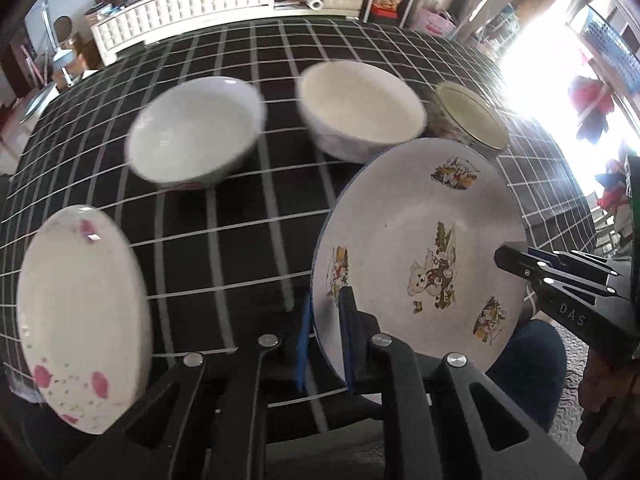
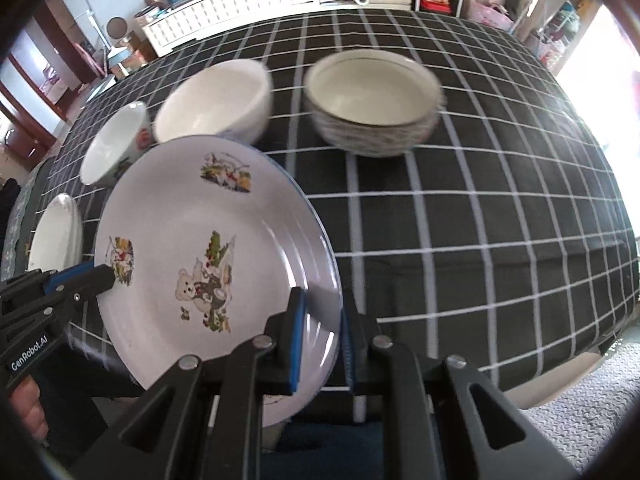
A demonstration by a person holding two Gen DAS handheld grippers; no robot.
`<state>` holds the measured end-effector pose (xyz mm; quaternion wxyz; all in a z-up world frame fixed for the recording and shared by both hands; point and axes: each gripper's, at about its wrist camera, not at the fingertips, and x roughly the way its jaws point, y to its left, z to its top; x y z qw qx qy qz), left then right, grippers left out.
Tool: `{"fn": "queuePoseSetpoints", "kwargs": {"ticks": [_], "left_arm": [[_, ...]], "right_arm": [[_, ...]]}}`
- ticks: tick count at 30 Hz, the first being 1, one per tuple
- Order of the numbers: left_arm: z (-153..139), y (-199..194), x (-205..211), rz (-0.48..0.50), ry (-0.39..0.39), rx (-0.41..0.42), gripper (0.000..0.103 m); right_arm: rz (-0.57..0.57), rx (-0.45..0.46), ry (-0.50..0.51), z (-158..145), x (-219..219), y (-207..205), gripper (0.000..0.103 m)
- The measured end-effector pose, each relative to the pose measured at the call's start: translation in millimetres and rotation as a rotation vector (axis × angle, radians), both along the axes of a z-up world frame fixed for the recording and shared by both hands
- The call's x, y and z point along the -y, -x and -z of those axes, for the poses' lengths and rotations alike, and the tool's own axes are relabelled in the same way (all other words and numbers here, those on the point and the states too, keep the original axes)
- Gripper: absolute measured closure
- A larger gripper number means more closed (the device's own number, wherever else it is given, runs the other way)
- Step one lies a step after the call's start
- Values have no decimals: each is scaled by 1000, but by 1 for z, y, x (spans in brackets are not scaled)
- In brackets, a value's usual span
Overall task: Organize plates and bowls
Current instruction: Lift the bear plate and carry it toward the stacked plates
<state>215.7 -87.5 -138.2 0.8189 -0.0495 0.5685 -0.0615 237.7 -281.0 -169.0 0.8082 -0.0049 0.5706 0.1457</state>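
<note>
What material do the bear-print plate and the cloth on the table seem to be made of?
White round bear-print plate: probably glazed ceramic or enamel; glossy sheen, printed decals, thin blue rim. It cannot be settled.
Black tablecloth with white grid lines: woven fabric, matte; it drapes and folds over the table edge.

Three bowls stand in a row across the middle of the tabletop (image 2: pixel 480 240): flower-marked bowl (image 2: pixel 114 146), plain white bowl (image 2: pixel 216 104), gold-rimmed bowl (image 2: pixel 372 100), with narrow gaps between. A pink-flowered plate (image 1: pixel 84 316) occupies the near left edge. The checked cloth right of the gold-rimmed bowl lies open. The bear-print plate (image 2: pixel 208 276) screens the near centre.
</note>
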Motion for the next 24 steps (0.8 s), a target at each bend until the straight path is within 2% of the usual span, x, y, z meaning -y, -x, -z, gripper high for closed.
{"fn": "queuePoseSetpoints", "kwargs": {"ticks": [7, 17, 24], "left_arm": [[-12, 16, -47, -59, -1, 9, 91], [-45, 35, -125, -142, -5, 75, 91], [-51, 55, -179, -220, -13, 87, 91]], "right_arm": [[-53, 19, -4, -13, -48, 7, 82], [-118, 71, -14, -42, -116, 15, 82], [-188, 75, -16, -44, -170, 22, 82]]}}
